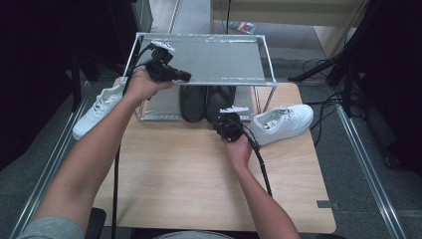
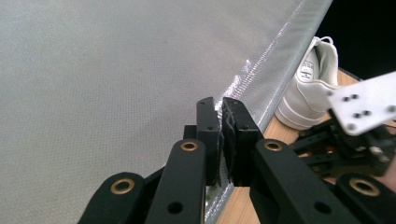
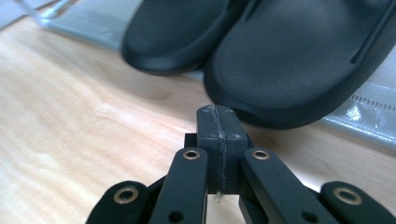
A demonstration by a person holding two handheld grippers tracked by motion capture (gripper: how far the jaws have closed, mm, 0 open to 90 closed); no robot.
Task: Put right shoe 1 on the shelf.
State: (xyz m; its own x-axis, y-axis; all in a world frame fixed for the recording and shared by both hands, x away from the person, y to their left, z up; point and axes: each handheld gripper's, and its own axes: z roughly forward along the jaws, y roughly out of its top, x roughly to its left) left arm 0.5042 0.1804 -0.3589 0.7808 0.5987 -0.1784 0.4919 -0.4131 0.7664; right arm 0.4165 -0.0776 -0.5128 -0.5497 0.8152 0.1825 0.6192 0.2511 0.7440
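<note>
black slippers (image 3: pixel 261 51): matte, smooth, rounded toes | right hand-held gripper (image 3: pixel 218 116): jaws pressed together, empty

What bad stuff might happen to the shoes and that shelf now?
The right claw, shut, sits right at the toe of the black shoes; a nudge might push them crooked on the lower shelf. The left claw, almost shut, is at the edge of the rack's top shelf and might snag or shift it. The white shoe lies near the right claw's cable.
</note>
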